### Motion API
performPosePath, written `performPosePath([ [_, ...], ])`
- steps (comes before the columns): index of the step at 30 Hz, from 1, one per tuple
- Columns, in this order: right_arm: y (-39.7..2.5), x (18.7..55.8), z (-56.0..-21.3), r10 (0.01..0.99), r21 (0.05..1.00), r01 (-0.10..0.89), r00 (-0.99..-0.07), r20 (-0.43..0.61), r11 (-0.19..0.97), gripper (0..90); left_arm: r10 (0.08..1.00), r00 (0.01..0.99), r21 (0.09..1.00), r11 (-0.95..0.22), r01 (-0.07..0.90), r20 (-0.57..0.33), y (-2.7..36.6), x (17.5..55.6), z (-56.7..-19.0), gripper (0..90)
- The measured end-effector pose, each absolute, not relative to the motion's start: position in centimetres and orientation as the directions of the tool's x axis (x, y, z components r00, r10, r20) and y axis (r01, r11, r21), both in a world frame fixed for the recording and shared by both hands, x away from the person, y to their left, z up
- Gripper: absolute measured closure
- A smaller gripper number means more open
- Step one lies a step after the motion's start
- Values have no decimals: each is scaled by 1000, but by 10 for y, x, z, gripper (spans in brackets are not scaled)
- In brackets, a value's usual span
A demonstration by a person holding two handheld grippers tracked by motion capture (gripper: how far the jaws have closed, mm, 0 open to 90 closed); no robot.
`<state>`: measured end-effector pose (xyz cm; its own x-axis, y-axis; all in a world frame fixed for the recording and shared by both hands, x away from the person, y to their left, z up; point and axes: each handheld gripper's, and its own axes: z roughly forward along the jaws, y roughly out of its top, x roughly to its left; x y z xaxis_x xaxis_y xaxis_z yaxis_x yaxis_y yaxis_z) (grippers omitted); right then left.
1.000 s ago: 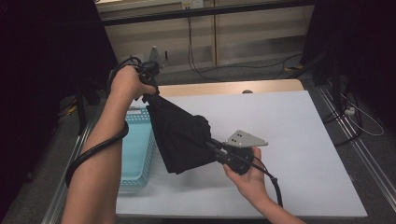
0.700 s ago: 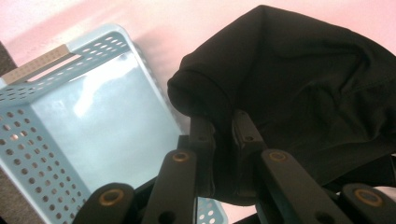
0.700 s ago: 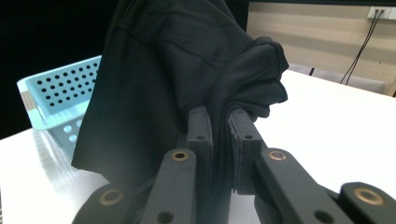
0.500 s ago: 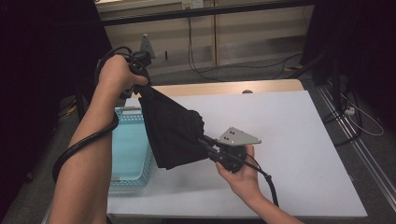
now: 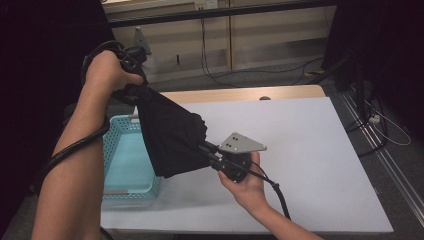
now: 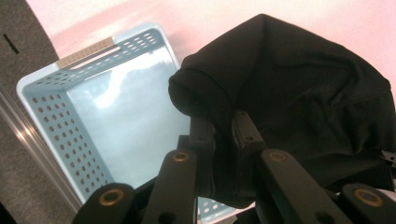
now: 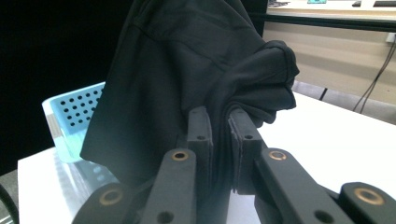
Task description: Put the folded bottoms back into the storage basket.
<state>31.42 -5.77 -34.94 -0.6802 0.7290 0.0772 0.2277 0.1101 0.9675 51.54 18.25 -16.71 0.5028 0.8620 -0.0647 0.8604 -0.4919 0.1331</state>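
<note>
A black cloth (image 5: 172, 135) hangs in the air between both grippers, above the table's left side. My left gripper (image 5: 134, 89) is raised at the upper left and is shut on the cloth's top edge (image 6: 224, 154). Lower down, near the table's middle, my right gripper (image 5: 206, 148) is shut on the cloth's lower right edge (image 7: 219, 135). The cloth (image 6: 299, 98) sags partly over a light blue perforated basket (image 5: 120, 150), which looks empty inside (image 6: 126, 121).
The white table (image 5: 300, 135) spreads to the right and front of the cloth. The basket (image 7: 70, 116) stands at the table's left edge. Cables (image 5: 225, 75) lie on the floor behind the table, and a rail (image 5: 395, 165) runs along the right.
My left gripper has lifted the cloth's top edge higher and farther to the left. My right gripper has followed leftward with its edge, toward the basket.
</note>
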Motion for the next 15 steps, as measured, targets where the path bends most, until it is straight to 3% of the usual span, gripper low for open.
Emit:
performPosePath([
  [15, -24, 320, -351, 686, 967, 233, -721, 103, 100, 810, 880, 471, 134, -461, 877, -53, 215, 516, -165, 818],
])
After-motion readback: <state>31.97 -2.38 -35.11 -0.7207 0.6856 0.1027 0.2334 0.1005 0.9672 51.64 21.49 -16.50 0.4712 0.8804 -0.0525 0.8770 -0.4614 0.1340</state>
